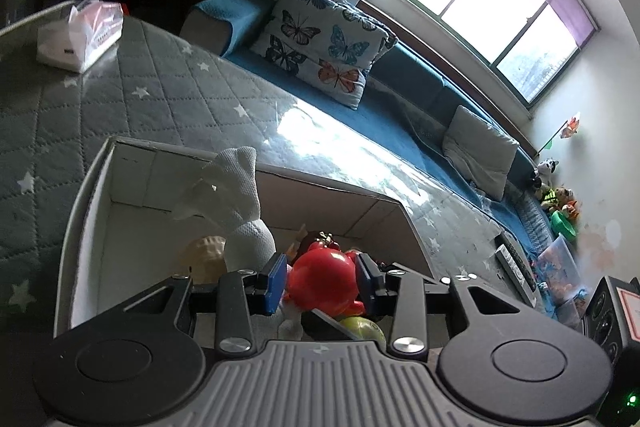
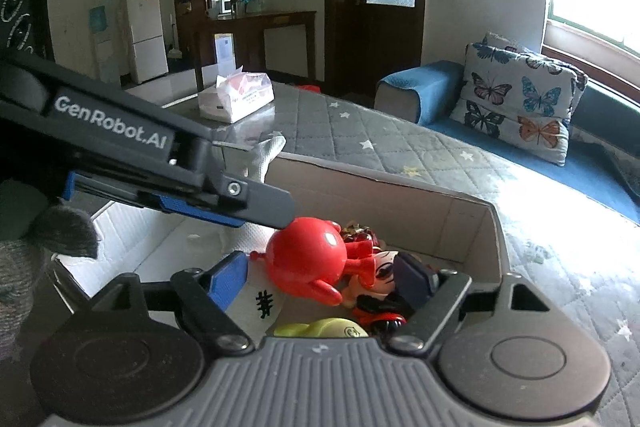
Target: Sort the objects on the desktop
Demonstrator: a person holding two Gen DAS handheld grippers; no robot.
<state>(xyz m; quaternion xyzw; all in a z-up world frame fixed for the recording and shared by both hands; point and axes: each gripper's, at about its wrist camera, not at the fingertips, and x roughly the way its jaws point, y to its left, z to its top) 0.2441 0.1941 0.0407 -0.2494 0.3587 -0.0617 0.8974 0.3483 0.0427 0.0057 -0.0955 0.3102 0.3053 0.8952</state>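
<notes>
A white cardboard box (image 1: 92,195) sits on the grey quilted table and also shows in the right wrist view (image 2: 496,227). It holds several toys. My left gripper (image 1: 322,277) has its blue pads on either side of a red round toy (image 1: 324,277) over the box; whether they press it I cannot tell. In the right wrist view the left gripper's fingers (image 2: 248,199) sit just above the red toy (image 2: 308,259). My right gripper (image 2: 324,279) is open over the box, above the toys. A white sock-like cloth (image 1: 240,195) stands up in the box.
A tissue pack (image 1: 80,31) lies at the table's far end, also in the right wrist view (image 2: 236,97). A blue sofa with a butterfly cushion (image 1: 320,43) runs along the table's far side. A remote (image 1: 516,267) and a black speaker (image 1: 612,311) are at the right.
</notes>
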